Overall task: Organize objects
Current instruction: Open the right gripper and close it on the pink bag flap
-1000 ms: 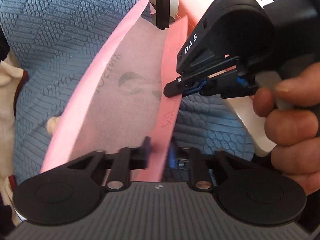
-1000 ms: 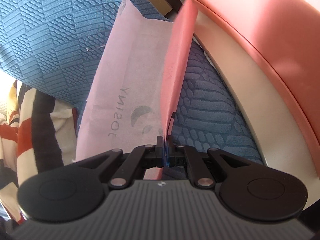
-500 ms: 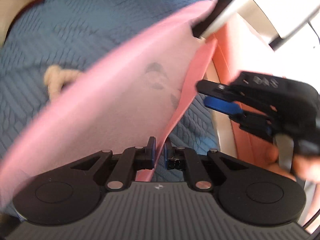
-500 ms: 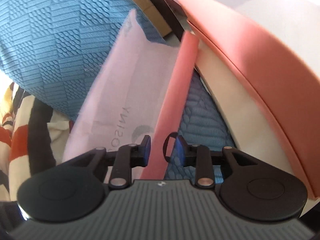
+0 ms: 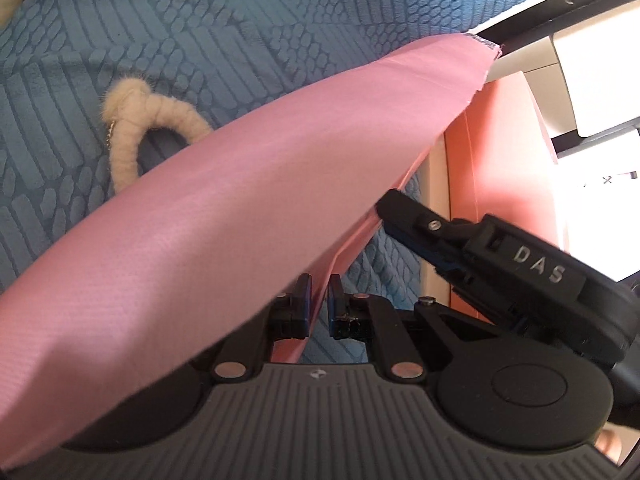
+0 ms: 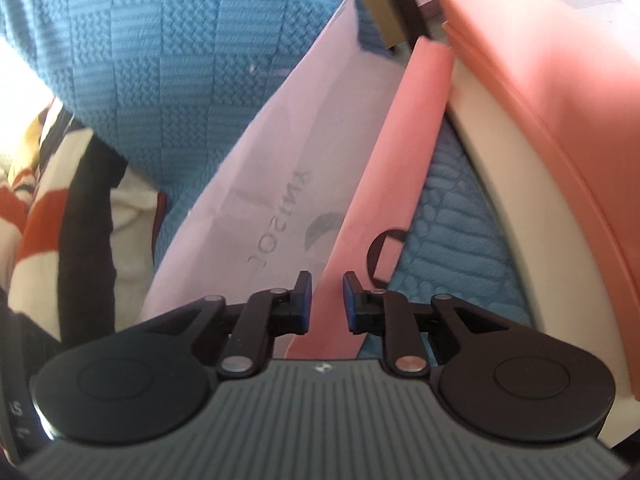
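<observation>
Regripping the pink bag (image 5: 224,216)

My left gripper (image 5: 319,300) pinches its edge; right gripper (image 6: 327,304) has been closing, pads off the fold — I'd seat deeper, then squeeze.

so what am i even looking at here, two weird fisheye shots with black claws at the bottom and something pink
No robot here: a person holds a two-finger gripper in each hand, and each gripper carries a wide-angle camera looking out along its fingers. One picture comes from the left hand's tool, the other from the right's.

The left gripper is shut on a fold of the pink bag, a thin bag with faint printed lettering. The right gripper has the bag's edge between its pads, but they stand apart from it, so it is open; its jaws have just been closing. You can see that same tool from the side in the left view.

Below lies a blue textured cover with a fuzzy beige loop on it, and a striped cloth nearby.
</observation>
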`<state>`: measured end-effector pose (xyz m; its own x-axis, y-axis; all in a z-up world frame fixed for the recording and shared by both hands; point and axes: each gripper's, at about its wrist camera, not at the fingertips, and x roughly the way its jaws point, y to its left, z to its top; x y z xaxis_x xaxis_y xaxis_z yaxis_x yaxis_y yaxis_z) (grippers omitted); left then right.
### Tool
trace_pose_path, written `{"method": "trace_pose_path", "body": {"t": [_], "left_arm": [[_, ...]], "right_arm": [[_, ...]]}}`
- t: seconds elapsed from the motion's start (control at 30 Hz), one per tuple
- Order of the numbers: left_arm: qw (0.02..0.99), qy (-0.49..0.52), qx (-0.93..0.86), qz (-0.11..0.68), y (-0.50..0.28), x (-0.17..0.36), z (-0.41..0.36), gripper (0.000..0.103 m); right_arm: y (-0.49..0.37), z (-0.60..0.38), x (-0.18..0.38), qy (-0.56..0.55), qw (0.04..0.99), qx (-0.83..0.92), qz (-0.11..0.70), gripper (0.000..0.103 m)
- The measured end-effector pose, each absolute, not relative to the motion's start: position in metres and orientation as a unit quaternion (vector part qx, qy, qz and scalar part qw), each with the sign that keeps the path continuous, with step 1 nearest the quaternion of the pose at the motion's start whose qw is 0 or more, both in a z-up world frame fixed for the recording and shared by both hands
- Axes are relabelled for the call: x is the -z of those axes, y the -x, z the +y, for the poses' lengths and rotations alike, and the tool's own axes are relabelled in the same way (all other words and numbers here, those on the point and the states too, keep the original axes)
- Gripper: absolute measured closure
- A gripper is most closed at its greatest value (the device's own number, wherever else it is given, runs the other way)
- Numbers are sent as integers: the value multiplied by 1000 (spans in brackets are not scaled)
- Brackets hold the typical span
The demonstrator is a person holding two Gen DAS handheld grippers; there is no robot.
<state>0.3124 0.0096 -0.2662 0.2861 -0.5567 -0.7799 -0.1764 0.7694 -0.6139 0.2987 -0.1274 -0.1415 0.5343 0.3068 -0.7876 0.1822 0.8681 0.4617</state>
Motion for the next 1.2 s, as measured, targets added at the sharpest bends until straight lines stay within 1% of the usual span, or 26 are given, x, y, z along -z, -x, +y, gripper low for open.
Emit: {"method": "trace_pose_path", "body": {"t": [0.27,0.37,0.53,0.67,0.8,0.87,0.9,0.97,1.0,1.03,1.1,1.2], "left_arm": [[752,284,122,582,-319,260,13,93],[790,235,106,557,-316,240,15,92],[814,222,129,521,-314,222,19,92],[804,214,140,537,-313,226,12,92],[796,176,126,566,-307,238,3,92],[795,160,119,572,-307,243,-1,92],[798,154,118,571,-307,244,-2,92],[800,147,117,570,-305,243,-4,92],[801,146,117,569,-305,243,-4,92],[801,146,117,569,-304,243,-4,92],[800,149,115,569,-305,244,-2,92],[800,154,114,569,-305,245,0,92]], "right_arm": [[-306,-116,152,-243,828,-27,504,84],[-308,-117,156,-250,826,-26,504,87],[-307,-119,159,-262,822,-27,504,88],[-307,-128,161,-285,814,-32,506,88],[-305,-128,161,-282,814,-38,506,87],[-303,-132,160,-295,815,-36,498,85],[-301,-134,157,-298,819,-27,490,82],[-297,-141,149,-291,832,-7,472,81],[-296,-146,146,-294,835,4,465,77],[-294,-151,145,-303,836,11,457,70],[-292,-159,146,-321,832,18,451,60],[-291,-161,152,-333,823,18,460,60]]}}
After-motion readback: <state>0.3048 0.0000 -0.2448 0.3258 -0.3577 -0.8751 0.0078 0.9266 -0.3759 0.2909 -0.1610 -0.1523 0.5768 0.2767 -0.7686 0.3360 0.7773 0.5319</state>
